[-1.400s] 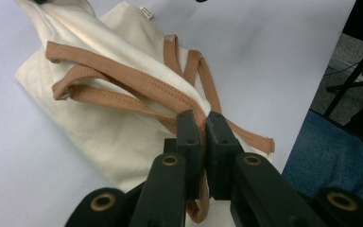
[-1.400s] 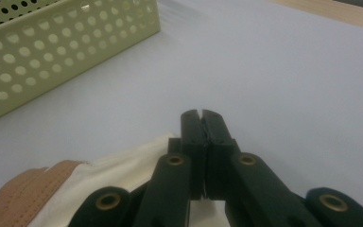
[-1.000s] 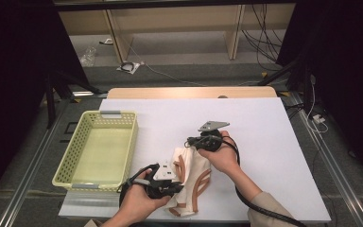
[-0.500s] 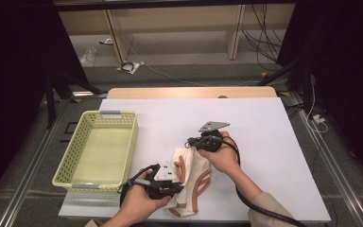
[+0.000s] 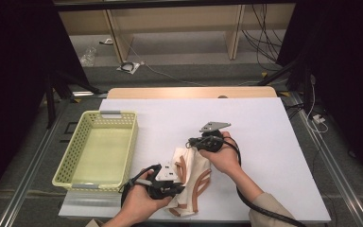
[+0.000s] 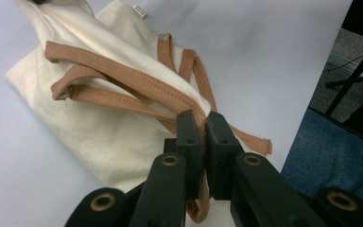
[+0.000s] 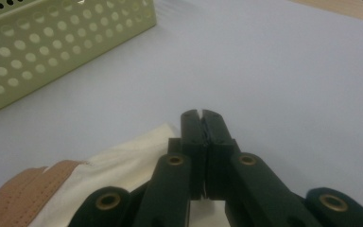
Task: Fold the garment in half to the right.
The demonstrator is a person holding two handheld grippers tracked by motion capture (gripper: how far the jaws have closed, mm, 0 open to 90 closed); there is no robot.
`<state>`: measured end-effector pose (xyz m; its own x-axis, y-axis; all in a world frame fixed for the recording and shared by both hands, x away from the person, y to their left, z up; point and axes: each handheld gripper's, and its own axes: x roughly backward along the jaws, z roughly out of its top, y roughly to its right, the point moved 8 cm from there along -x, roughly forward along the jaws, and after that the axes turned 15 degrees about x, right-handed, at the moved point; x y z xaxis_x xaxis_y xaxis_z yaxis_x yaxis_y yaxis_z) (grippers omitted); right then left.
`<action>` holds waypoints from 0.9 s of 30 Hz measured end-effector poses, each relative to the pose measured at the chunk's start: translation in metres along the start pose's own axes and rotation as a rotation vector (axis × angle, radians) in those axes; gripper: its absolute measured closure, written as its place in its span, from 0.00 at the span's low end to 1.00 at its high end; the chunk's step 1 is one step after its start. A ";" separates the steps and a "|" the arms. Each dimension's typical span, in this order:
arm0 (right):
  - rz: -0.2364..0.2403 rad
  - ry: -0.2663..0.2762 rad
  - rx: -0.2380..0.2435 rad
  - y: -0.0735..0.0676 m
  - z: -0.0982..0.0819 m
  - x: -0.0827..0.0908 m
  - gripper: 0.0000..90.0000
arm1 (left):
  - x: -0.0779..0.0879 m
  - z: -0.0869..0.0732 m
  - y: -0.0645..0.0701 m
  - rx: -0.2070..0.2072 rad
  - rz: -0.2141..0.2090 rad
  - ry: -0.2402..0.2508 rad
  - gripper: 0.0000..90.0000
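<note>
Both jaws clamped: left hand-held gripper point(image 6: 202, 124) pinches the brown strap point(image 6: 123, 71) of the cream bag point(image 5: 189, 182) at the desk's point(image 5: 264, 123) six o'clock, right hand-held gripper point(image 7: 202, 120) grips its top edge.

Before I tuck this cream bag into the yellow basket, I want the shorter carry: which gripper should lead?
Probably the left gripper: it sits nearer the basket and pinches the cream bag by a brown strap. The right gripper holds the bag's farther edge.
</note>
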<state>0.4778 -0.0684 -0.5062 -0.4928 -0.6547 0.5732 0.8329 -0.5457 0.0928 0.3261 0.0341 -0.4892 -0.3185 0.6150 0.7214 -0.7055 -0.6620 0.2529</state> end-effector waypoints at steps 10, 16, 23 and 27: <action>-0.002 -0.004 -0.006 0.001 -0.002 0.002 0.99 | -0.002 0.000 0.002 -0.003 -0.002 -0.004 0.95; -0.002 -0.007 -0.005 0.001 -0.003 0.002 0.99 | -0.003 0.000 0.002 -0.002 -0.003 -0.008 0.95; -0.002 -0.009 -0.006 0.001 -0.005 0.003 0.99 | -0.003 0.000 0.003 -0.002 -0.003 -0.007 0.95; -0.002 -0.010 -0.007 0.002 -0.006 0.003 0.99 | -0.003 -0.001 0.003 -0.003 -0.004 -0.008 0.95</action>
<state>0.4762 -0.0742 -0.5087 -0.4923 -0.6482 0.5809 0.8299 -0.5507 0.0888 0.3250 0.0304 -0.4913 -0.3108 0.6138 0.7257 -0.7084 -0.6586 0.2538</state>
